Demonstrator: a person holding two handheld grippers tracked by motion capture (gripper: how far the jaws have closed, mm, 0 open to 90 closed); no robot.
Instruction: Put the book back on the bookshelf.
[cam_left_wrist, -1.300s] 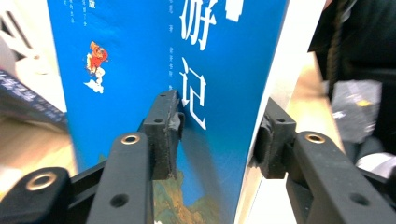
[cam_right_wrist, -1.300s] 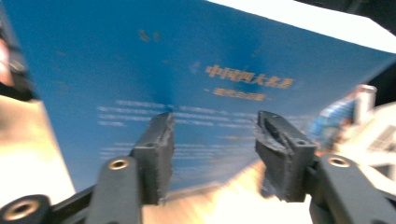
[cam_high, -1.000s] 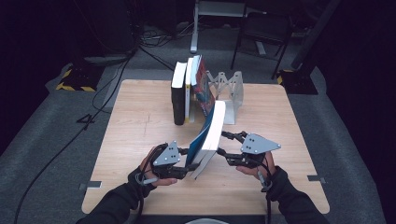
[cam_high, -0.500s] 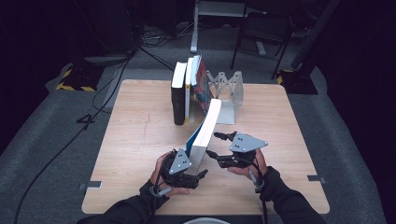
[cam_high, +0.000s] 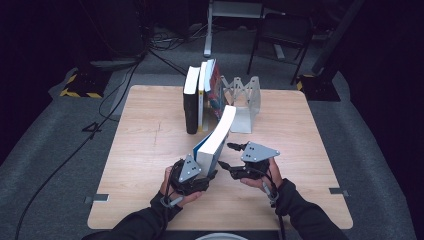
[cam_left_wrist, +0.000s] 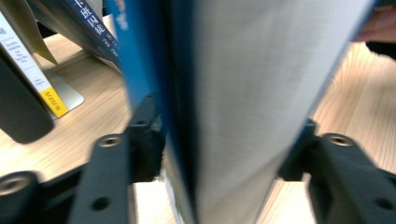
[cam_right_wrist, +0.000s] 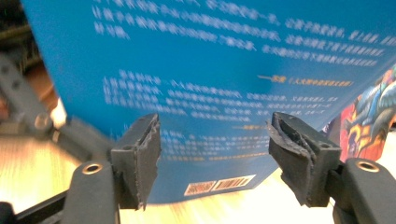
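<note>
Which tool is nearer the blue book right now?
Left. The left tool grips the blue book at its near end; the right tool stands open beside its cover.

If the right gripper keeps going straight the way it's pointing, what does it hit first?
Most likely the blue book: its back cover fills the space ahead of the right gripper, whose jaws stand open. How close it is is hard to judge.

In the left gripper view the left gripper (cam_left_wrist: 219, 149) has just been closing its two black jaws, and they now stand against either side of a thick blue-covered book (cam_left_wrist: 224, 93), one on the blue cover, the other on the far side past the pale page edges. Behind it at left, leaning books (cam_left_wrist: 28, 70) rest on a metal bookend base (cam_left_wrist: 65, 95) on the wooden table (cam_left_wrist: 84, 126). A hand (cam_left_wrist: 378, 23) shows at the top right corner.
</note>
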